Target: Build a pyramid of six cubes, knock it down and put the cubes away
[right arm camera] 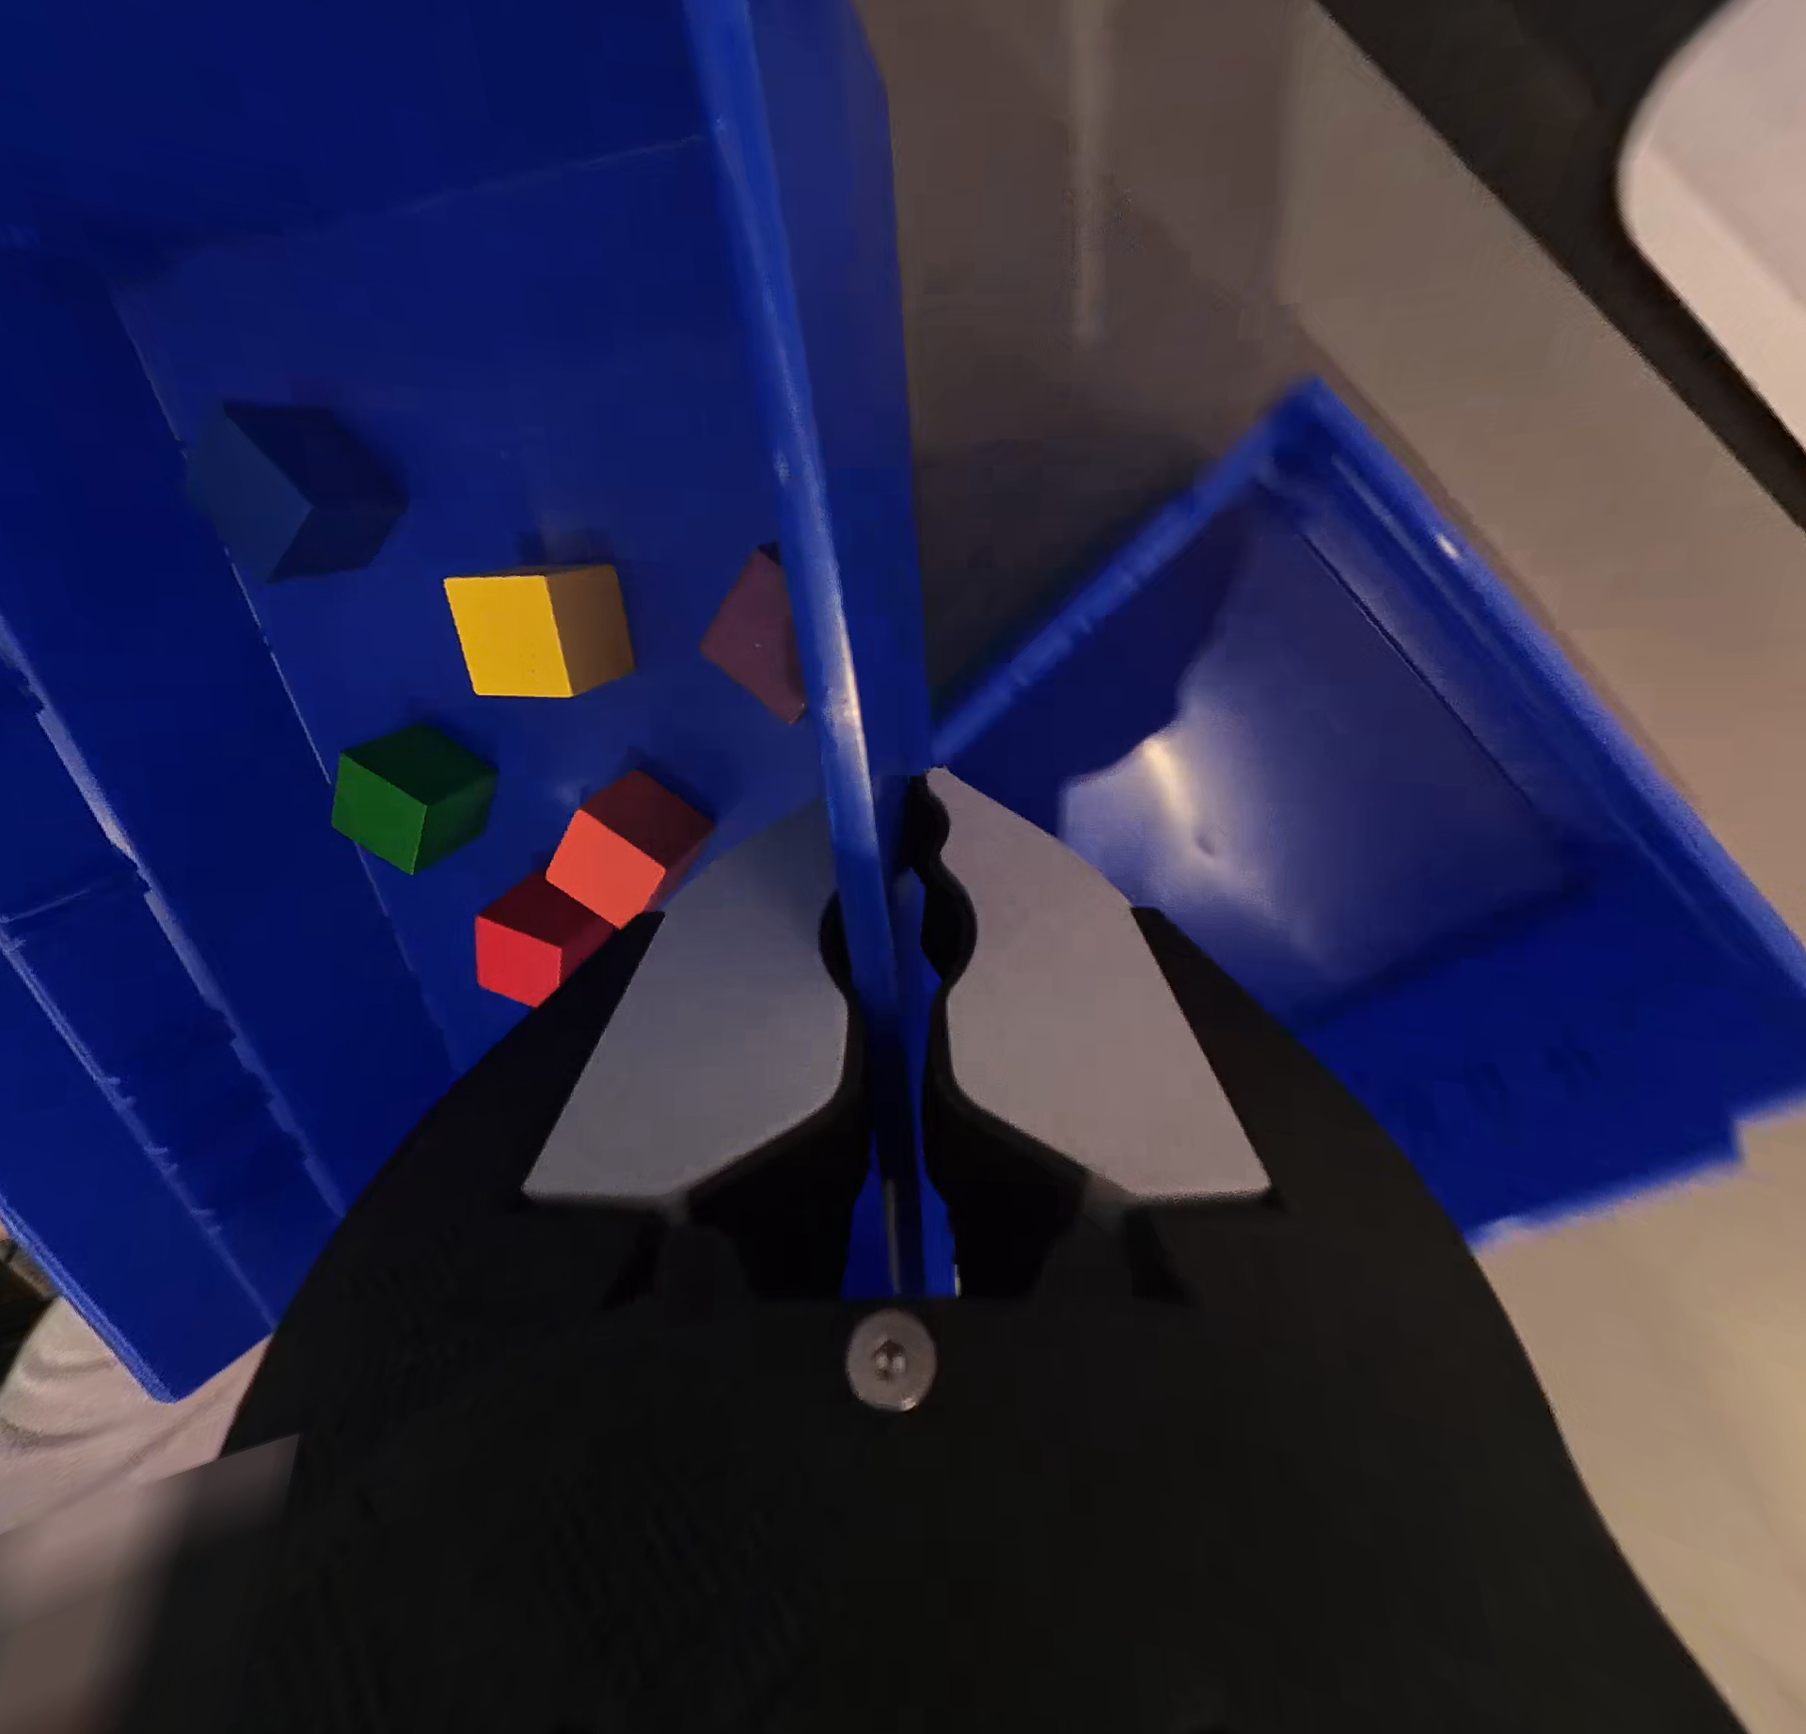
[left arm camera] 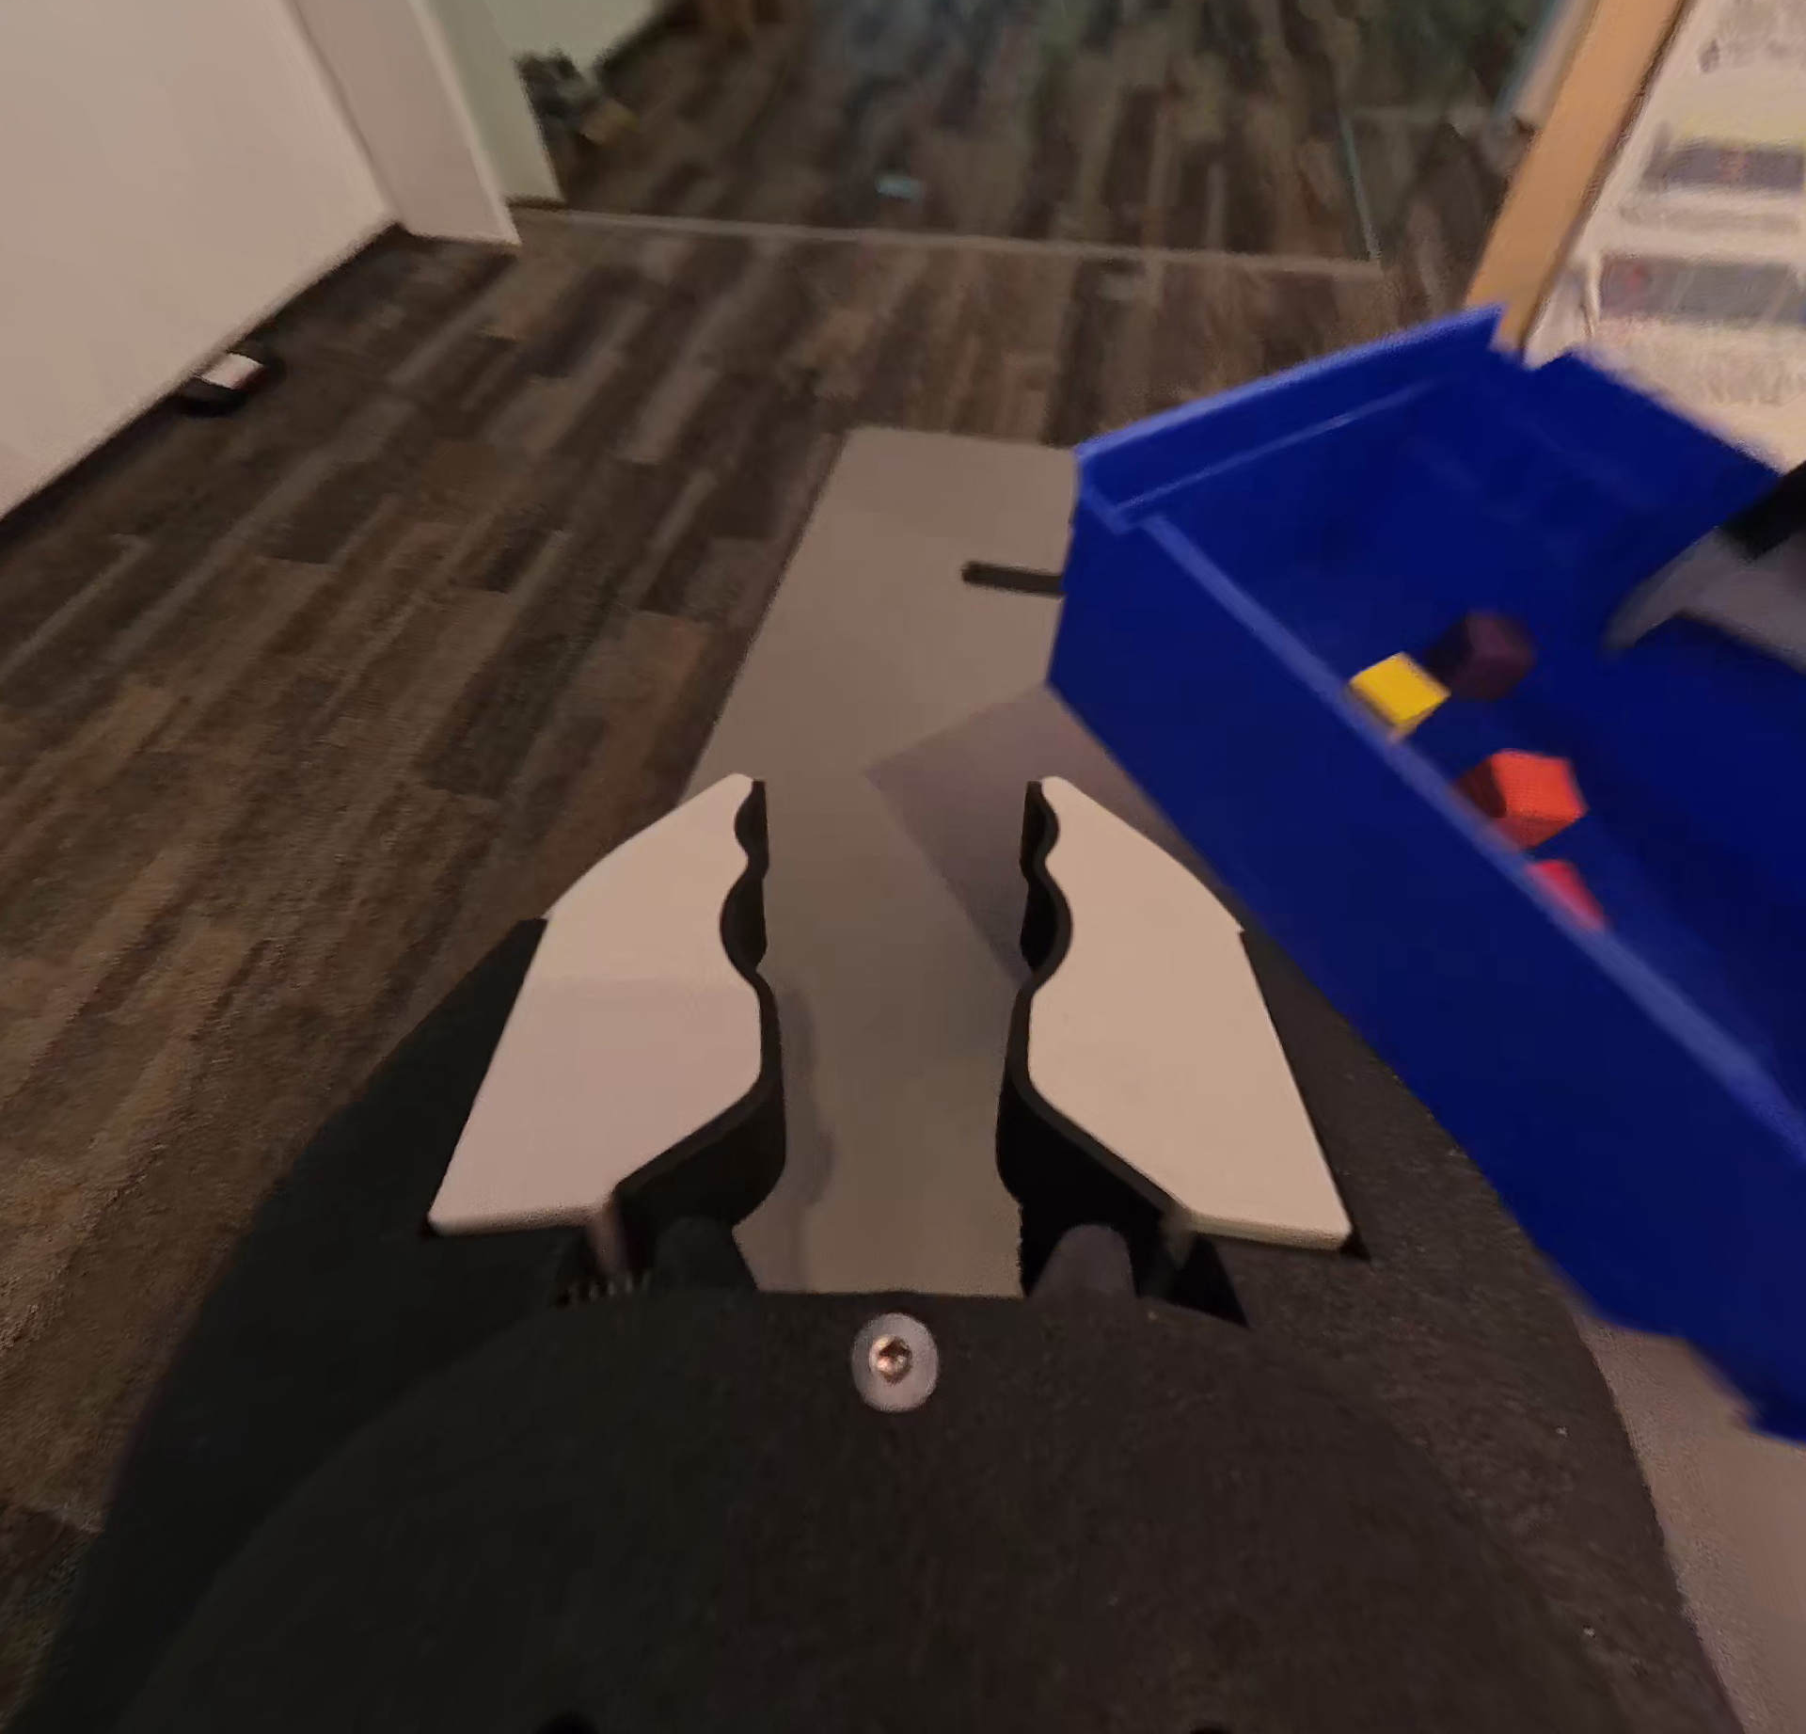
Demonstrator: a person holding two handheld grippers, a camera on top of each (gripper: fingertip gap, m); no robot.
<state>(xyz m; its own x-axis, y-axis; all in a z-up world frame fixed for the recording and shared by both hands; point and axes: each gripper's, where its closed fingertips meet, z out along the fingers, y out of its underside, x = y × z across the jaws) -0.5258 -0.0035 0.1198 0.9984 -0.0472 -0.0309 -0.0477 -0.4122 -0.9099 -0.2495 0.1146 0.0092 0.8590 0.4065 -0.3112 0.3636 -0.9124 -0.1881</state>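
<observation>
My right gripper (right arm camera: 904, 788) is shut on the side wall of a blue bin (right arm camera: 762, 319) and holds it tilted above the table. Several cubes lie inside it: dark blue (right arm camera: 293, 490), yellow (right arm camera: 537, 626), purple (right arm camera: 757, 636), green (right arm camera: 410, 798), orange (right arm camera: 625, 851) and red (right arm camera: 533, 939). My left gripper (left arm camera: 894, 788) is open and empty over the grey table (left arm camera: 880, 631), to the left of the bin (left arm camera: 1368, 954). The left wrist view shows the yellow (left arm camera: 1397, 692), purple (left arm camera: 1481, 656), orange (left arm camera: 1525, 793) and red (left arm camera: 1564, 890) cubes.
A second blue bin (right arm camera: 1124, 563), empty, lies on the table right of the held one. A white object (right arm camera: 1720, 172) sits at the far right. The table is narrow, with dark wood-look floor (left arm camera: 391, 612) to its left and a white wall (left arm camera: 147, 172) beyond.
</observation>
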